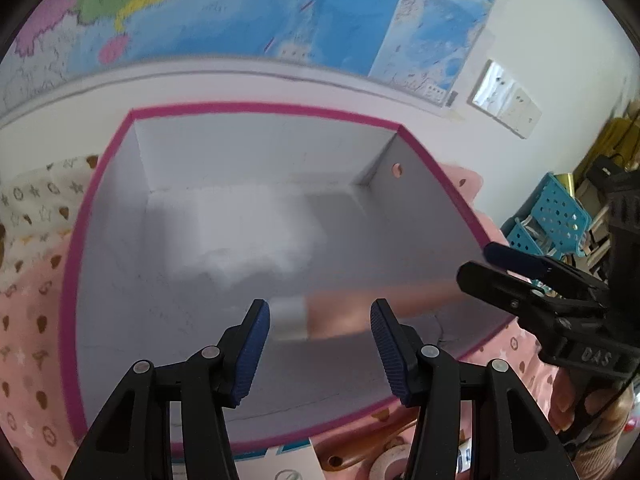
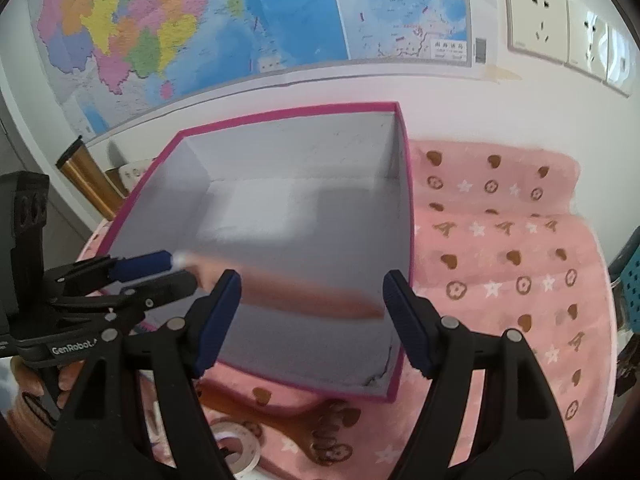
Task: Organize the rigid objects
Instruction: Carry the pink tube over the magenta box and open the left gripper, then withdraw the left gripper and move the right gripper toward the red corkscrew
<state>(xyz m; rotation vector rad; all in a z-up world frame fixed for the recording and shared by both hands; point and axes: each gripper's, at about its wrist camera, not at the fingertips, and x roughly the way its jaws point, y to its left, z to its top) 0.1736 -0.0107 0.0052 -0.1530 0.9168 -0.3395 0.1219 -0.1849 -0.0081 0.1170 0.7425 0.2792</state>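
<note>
An open box (image 1: pixel 132 184) with a magenta rim and a grey inside stands on a pink blanket; in the right wrist view the box (image 2: pixel 404 184) fills the middle. A blurred copper-coloured stick (image 1: pixel 360 308) with a white end crosses above the box floor, and the stick (image 2: pixel 304 292) also shows in the right wrist view. Whether it rests on the floor or is in the air I cannot tell. My left gripper (image 1: pixel 320 312) hovers over the near rim, open, its pads not pressing the stick. My right gripper (image 2: pixel 310 284) is open too, beside the left gripper (image 2: pixel 180 268).
On the blanket in front of the box lie a brown paw-shaped wooden tool (image 2: pixel 320 432), a roll of white tape (image 2: pixel 236 452) and a white card (image 1: pixel 288 464). Blue baskets (image 1: pixel 560 216) stand at the right, a gold flask (image 2: pixel 88 176) at the left. A map-covered wall is close behind.
</note>
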